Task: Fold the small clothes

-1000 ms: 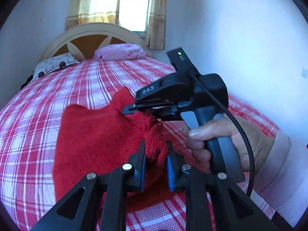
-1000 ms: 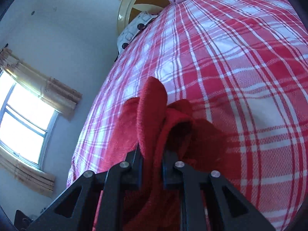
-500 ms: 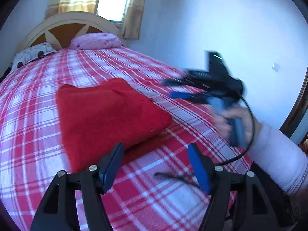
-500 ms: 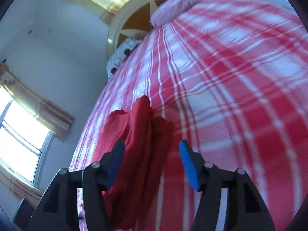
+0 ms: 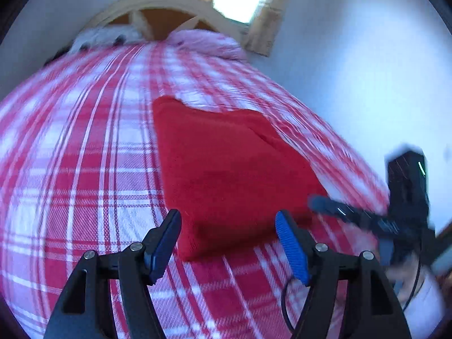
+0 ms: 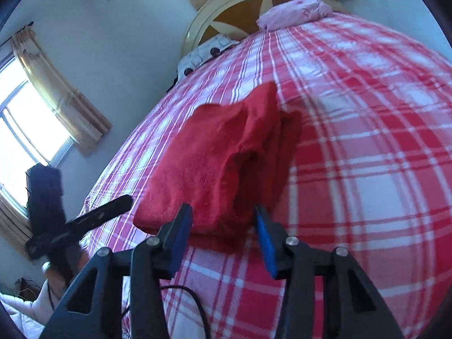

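A folded red knitted garment lies flat on the red-and-white checked bed. My left gripper stands open just short of the garment's near edge, with nothing pressed between its blue pads. In the right wrist view the same garment lies in front of my right gripper; its jaws are closing, apart from the cloth, with no grip on it. The right gripper shows blurred at the right of the left view. The left gripper shows at the left of the right view.
A pink pillow and a white spotted pillow lie against the cream headboard. A curtained window is on the left wall. A black cable hangs below the right gripper. A person's sleeve is at the right edge.
Both grippers let go of the red garment, opened and drew back from it. The garment now lies folded on the bed. The right gripper's pads have since come a little closer together.
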The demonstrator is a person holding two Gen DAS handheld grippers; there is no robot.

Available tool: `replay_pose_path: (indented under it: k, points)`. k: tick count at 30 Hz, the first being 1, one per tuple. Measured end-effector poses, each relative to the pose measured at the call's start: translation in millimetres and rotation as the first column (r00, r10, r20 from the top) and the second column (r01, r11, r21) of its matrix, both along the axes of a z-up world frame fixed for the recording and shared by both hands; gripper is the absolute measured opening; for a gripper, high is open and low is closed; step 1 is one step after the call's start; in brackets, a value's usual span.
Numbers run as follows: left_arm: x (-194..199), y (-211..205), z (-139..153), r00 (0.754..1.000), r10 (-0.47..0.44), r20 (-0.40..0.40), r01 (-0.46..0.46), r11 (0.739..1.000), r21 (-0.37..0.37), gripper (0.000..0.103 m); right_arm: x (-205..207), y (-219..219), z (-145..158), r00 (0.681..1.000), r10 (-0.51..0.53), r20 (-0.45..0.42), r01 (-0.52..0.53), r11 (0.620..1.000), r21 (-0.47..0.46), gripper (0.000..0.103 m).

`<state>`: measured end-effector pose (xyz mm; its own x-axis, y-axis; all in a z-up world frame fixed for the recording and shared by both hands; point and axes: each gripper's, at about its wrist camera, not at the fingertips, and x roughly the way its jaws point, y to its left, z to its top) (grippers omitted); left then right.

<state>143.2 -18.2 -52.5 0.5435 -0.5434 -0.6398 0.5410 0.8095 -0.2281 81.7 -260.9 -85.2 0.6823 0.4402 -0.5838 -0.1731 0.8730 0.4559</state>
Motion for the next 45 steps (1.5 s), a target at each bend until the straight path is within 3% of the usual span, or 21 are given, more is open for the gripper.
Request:
replay_pose_path:
  k: [3,6,9,12,16,19,21,22,23,26,28,30,32,33,36,38,40,43,45]
  points:
    - [-18,-3,-9,0.995,-0.029,0.092,0.018,0.992,0.122,0.070,6,8,-8,0.999,-0.006,-0.032,0.005,1.000,-0.029,0.025]
    - [-14,-4,-20,0.993,0.018,0.116,-0.041,0.979,0.201,0.070,6,2,-8,0.998,-0.029,-0.047,0.030,0.999,0.013,0.017]
    - [11,13,-27,0.979,0.167,0.113,-0.185,0.968,0.172,0.070,9,-3,-4,0.997,-0.036,-0.070,0.042,0.996,0.081,0.014]
    - [26,44,-28,0.959,0.280,0.048,-0.283,0.958,0.050,0.064,4,5,2,0.998,0.011,-0.057,-0.004,0.992,0.124,0.014]
    - [19,50,-39,0.959,0.281,0.044,-0.284,0.954,0.093,0.061,5,20,-24,0.991,0.045,-0.123,-0.033,0.995,0.097,0.012]
    - [10,46,-54,0.970,0.243,0.021,-0.243,0.957,0.160,0.061,2,7,-37,0.993,0.029,-0.112,-0.012,0.988,0.153,0.009]
    - [5,50,-54,0.976,0.216,-0.004,-0.212,0.965,0.153,0.061,-3,-5,-36,0.994,0.000,-0.113,0.018,0.987,0.159,0.009]
    - [1,54,-51,0.980,0.197,-0.005,-0.194,0.971,0.140,0.061,-5,-9,-34,0.994,-0.015,-0.113,0.030,0.990,0.135,0.012]
    - [-3,58,-48,0.983,0.183,-0.001,-0.181,0.975,0.132,0.061,-8,-12,-31,0.992,-0.039,-0.118,0.049,0.995,0.089,0.021]
    - [-5,75,-28,0.986,0.162,0.040,-0.164,0.983,0.078,0.061,-19,-17,-13,0.990,-0.108,-0.088,0.104,0.994,-0.043,0.024]
    - [1,80,-8,0.980,0.172,0.098,-0.177,0.983,0.046,0.061,-23,-18,9,0.989,-0.151,-0.010,0.149,0.982,-0.115,0.027]
    - [15,81,3,0.968,0.206,0.142,-0.216,0.975,0.057,0.061,-19,-20,31,0.983,-0.177,0.053,0.182,0.978,-0.103,0.034]
    - [33,78,11,0.962,0.225,0.155,-0.234,0.971,0.041,0.061,-4,-17,48,0.979,-0.180,0.092,0.186,0.981,-0.060,0.060]
    - [40,76,12,0.961,0.230,0.157,-0.238,0.971,0.036,0.061,4,-12,53,0.977,-0.178,0.113,0.186,0.980,-0.064,0.061]
    - [58,60,3,0.961,0.249,0.119,-0.254,0.967,0.027,0.061,38,8,62,0.977,-0.156,0.145,0.178,0.973,-0.150,0.056]
    - [59,51,-7,0.970,0.232,0.075,-0.234,0.972,0.022,0.061,70,28,58,0.985,-0.113,0.132,0.141,0.965,-0.222,0.037]
    - [58,37,-19,0.972,0.229,0.058,-0.233,0.970,0.067,0.061,95,37,46,0.990,-0.096,0.100,0.119,0.957,-0.263,0.027]
    - [57,19,-33,0.975,0.218,0.043,-0.222,0.963,0.151,0.061,124,42,22,0.992,-0.114,0.056,0.126,0.932,-0.340,0.024]
    - [56,15,-37,0.975,0.216,0.045,-0.221,0.961,0.168,0.061,141,37,1,0.988,-0.155,0.013,0.148,0.909,-0.389,0.017]
